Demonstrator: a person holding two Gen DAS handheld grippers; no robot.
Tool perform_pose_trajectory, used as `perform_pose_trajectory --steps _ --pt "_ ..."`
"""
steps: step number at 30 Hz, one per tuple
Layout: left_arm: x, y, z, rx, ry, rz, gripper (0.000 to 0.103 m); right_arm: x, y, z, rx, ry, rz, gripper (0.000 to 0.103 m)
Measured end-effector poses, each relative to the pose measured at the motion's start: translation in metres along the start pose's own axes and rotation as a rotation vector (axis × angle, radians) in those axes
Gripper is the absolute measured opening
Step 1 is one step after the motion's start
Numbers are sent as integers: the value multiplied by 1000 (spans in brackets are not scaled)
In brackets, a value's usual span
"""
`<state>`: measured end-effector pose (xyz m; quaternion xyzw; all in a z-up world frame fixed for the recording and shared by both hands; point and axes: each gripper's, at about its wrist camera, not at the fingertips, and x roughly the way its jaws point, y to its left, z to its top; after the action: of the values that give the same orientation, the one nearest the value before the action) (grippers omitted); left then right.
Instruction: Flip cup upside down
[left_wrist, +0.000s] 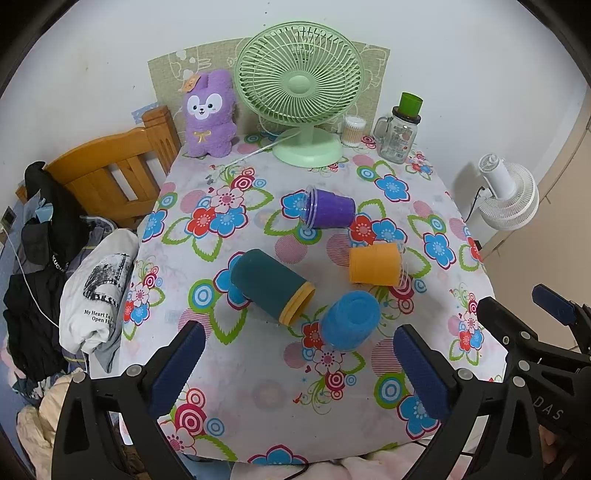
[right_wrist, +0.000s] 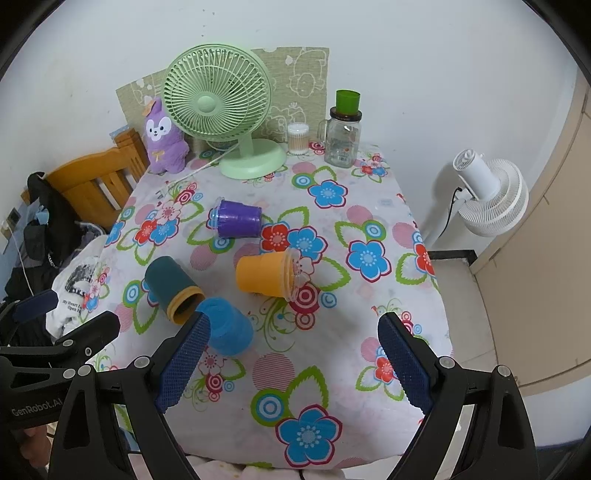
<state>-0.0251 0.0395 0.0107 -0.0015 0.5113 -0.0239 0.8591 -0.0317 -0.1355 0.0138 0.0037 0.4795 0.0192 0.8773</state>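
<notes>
Left gripper (left_wrist: 299, 365): held low over the near edge of the table, pointing toward the far wall; jaws spread wide with nothing between them; its dark blue pads (left_wrist: 177, 369) show on both fingers
Right gripper (right_wrist: 293, 363): alongside the left one on its right, same heading, jaws likewise wide apart and empty; in the left wrist view it (left_wrist: 517, 314) enters at the lower right edge
Blue cup (left_wrist: 350, 319): stands mouth down on the cloth, base up, near the front middle of the table; in the right wrist view it (right_wrist: 231, 326) sits just behind the right gripper's left pad, partly hidden by it
Teal cup (left_wrist: 271, 286): lies on its side with a yellow rim, mouth toward the grippers, just beside the blue cup
Orange cup (left_wrist: 375, 265): on its side, mouth to the right, a clear piece at its rim
Purple cup (left_wrist: 330, 208): on its side farther back, mouth to the left
Table (left_wrist: 258, 402): covered by a cloth with blue, red and pink flowers
Back row: purple plush rabbit (left_wrist: 208, 112), green desk fan (left_wrist: 299, 92), cotton swab tub (left_wrist: 353, 130), glass mug jar (left_wrist: 397, 138) with a green cup (left_wrist: 410, 103) on top
Beside the table: white fan (left_wrist: 508, 192) at right, wooden chair (left_wrist: 118, 166) and a clothes pile (left_wrist: 48, 258) at left
Writing, grippers: "GenRobot.AI" partly shown on the left gripper body in the right wrist view; "DAS" on the right gripper body in the left wrist view
Writing, clothes: white shirt (left_wrist: 98, 291) reads "My Heart I..." and "Open H...", cut off by a fold
Jar label: too small to read
</notes>
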Motion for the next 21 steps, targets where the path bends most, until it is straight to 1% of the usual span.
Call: perform_pose_trajectory --steps 21 --pt "1 0 0 0 1 0 103 1 -2 0 5 2 -6 94"
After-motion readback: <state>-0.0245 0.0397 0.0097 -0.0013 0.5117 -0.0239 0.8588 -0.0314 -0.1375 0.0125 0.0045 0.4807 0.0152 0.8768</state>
